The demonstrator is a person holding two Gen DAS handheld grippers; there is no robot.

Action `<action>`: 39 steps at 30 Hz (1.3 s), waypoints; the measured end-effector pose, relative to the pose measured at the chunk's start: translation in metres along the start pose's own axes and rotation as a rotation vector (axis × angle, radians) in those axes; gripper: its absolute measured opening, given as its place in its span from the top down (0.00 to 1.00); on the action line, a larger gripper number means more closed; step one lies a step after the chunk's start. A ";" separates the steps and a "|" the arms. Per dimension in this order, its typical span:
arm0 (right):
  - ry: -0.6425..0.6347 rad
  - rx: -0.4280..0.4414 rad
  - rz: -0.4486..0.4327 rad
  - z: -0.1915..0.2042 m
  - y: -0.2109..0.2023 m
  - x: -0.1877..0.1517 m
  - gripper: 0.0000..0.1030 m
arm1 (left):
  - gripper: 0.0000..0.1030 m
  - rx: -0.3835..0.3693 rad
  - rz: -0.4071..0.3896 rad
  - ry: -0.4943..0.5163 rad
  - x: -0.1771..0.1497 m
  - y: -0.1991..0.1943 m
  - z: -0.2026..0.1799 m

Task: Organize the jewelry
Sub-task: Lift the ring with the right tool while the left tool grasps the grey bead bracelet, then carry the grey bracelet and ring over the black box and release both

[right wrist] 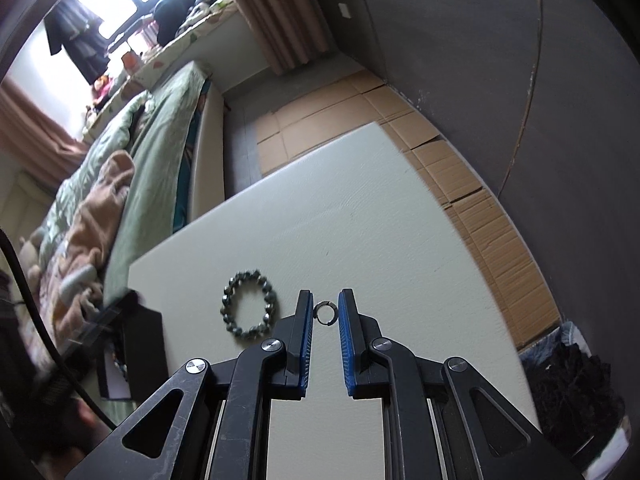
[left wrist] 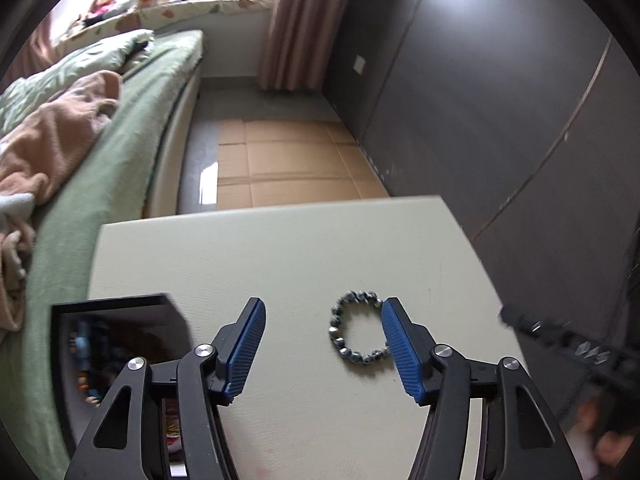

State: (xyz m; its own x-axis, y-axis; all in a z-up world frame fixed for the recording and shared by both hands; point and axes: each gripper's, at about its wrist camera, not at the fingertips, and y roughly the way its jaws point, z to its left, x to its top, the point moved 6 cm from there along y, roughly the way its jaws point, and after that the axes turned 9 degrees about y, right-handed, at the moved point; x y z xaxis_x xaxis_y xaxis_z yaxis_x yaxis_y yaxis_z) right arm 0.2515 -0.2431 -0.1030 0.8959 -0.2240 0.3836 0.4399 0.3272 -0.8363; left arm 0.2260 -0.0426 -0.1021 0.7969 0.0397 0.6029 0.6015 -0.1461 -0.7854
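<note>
A bracelet of dark shiny beads [left wrist: 340, 344] lies flat on the pale table top [left wrist: 280, 248]. My left gripper [left wrist: 323, 304] hangs over it, open. The bracelet sits just inside the right blue pad [left wrist: 400, 344], which covers its right edge; the left pad is well apart from it. In the right wrist view the same bracelet [right wrist: 228, 308] lies to the left of my right gripper [right wrist: 326, 296]. That gripper is shut on a small silver ring [right wrist: 326, 303], pinched between the blue pads near their tips.
An open black jewelry box [left wrist: 120, 320] with colourful items inside stands at the table's left edge, also the black box [right wrist: 144, 344] in the right wrist view. A green bed [left wrist: 120, 152] runs along the left. Cardboard [left wrist: 288, 160] covers the floor beyond; a dark wall is on the right.
</note>
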 end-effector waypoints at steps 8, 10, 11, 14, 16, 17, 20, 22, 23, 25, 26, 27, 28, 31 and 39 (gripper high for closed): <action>0.018 0.001 -0.022 -0.005 -0.001 0.014 0.86 | 0.49 0.084 0.107 0.070 -0.009 0.043 -0.009; 0.022 0.002 -0.022 -0.006 0.000 0.016 0.86 | 0.49 0.100 0.130 0.066 -0.011 0.050 -0.006; 0.022 0.003 -0.023 -0.005 0.000 0.017 0.86 | 0.49 0.099 0.142 0.060 -0.013 0.054 -0.006; 0.010 0.007 -0.028 0.000 0.000 0.017 0.86 | 0.49 0.116 0.161 0.071 -0.018 0.060 -0.005; 0.000 0.009 -0.027 0.004 0.000 0.015 0.86 | 0.49 0.119 0.184 0.081 -0.022 0.065 -0.006; -0.003 0.010 -0.025 0.005 0.001 0.015 0.86 | 0.50 0.132 0.181 0.100 -0.024 0.066 -0.008; -0.010 0.006 -0.019 0.007 0.003 0.012 0.86 | 0.68 0.152 0.168 0.136 -0.026 0.063 -0.014; -0.012 0.005 -0.014 0.008 0.005 0.011 0.86 | 0.91 0.151 0.172 0.146 -0.027 0.061 -0.015; -0.010 0.003 -0.013 0.007 0.006 0.010 0.86 | 0.91 0.146 0.172 0.146 -0.028 0.060 -0.015; -0.009 -0.004 -0.011 0.005 0.007 0.009 0.86 | 0.91 0.143 0.161 0.135 -0.030 0.056 -0.014; -0.009 -0.007 -0.009 0.005 0.007 0.008 0.86 | 0.91 0.137 0.147 0.125 -0.030 0.051 -0.013; -0.009 -0.007 -0.006 0.005 0.008 0.007 0.86 | 0.91 0.130 0.138 0.120 -0.030 0.049 -0.013; -0.010 -0.007 -0.006 0.005 0.007 0.006 0.86 | 0.91 0.118 0.119 0.113 -0.028 0.042 -0.013; -0.016 0.001 -0.014 0.009 0.004 0.004 0.86 | 0.91 0.109 0.071 0.104 -0.022 0.029 -0.012; -0.022 0.062 -0.050 0.025 -0.007 -0.002 0.86 | 0.91 0.082 -0.038 0.054 -0.014 -0.021 -0.006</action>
State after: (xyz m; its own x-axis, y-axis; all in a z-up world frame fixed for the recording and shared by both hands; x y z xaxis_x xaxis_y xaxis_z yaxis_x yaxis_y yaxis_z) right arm 0.2483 -0.2216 -0.0881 0.8738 -0.2213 0.4331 0.4861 0.3724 -0.7906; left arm 0.2017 -0.0461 -0.0936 0.7704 -0.0097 0.6374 0.6357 -0.0641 -0.7693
